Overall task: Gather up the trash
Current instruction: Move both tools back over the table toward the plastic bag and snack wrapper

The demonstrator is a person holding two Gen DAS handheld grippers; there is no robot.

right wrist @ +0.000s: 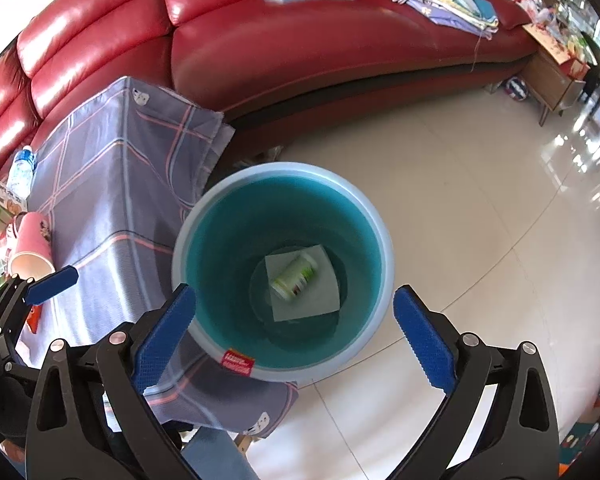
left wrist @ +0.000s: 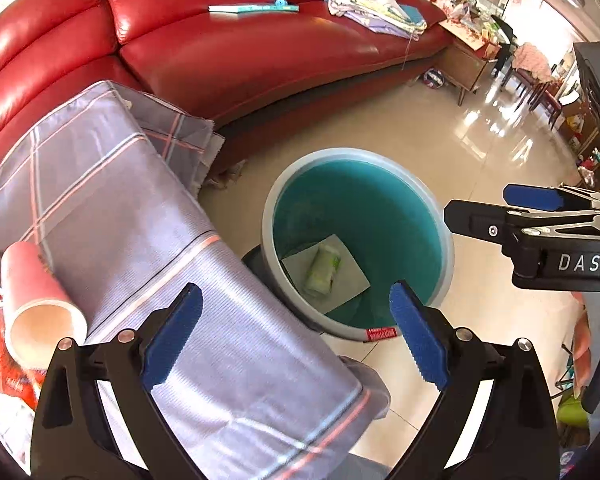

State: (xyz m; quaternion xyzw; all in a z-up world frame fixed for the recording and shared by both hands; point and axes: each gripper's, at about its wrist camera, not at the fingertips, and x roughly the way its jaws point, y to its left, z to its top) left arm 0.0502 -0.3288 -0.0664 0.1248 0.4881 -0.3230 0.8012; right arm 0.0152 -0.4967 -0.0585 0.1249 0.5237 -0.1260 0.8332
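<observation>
A teal bin (left wrist: 340, 155) (right wrist: 284, 167) with a pale rim stands on the tiled floor beside the cloth-covered table (left wrist: 112, 200) (right wrist: 112, 184). At its bottom lie a white paper sheet (left wrist: 354, 280) (right wrist: 320, 300) and, on the sheet, a green-and-white container (left wrist: 323, 270) (right wrist: 295, 276). My right gripper (right wrist: 295, 296) (left wrist: 480, 204) hangs open straight above the bin, nothing between its pads. My left gripper (left wrist: 296, 300) is open over the table's corner and the bin's near rim, also empty. A pink paper cup (left wrist: 32, 288) (right wrist: 32, 244) lies on its side on the table, left of the left gripper.
A red leather sofa (left wrist: 240, 52) (right wrist: 320, 48) curves behind the table and bin, with a book (left wrist: 254, 8) and a pile of folded cloth (left wrist: 372, 0) on it. A water bottle (right wrist: 21, 170) and boxes (right wrist: 0, 208) crowd the table's left end. A wooden cabinet (left wrist: 466, 68) stands far right.
</observation>
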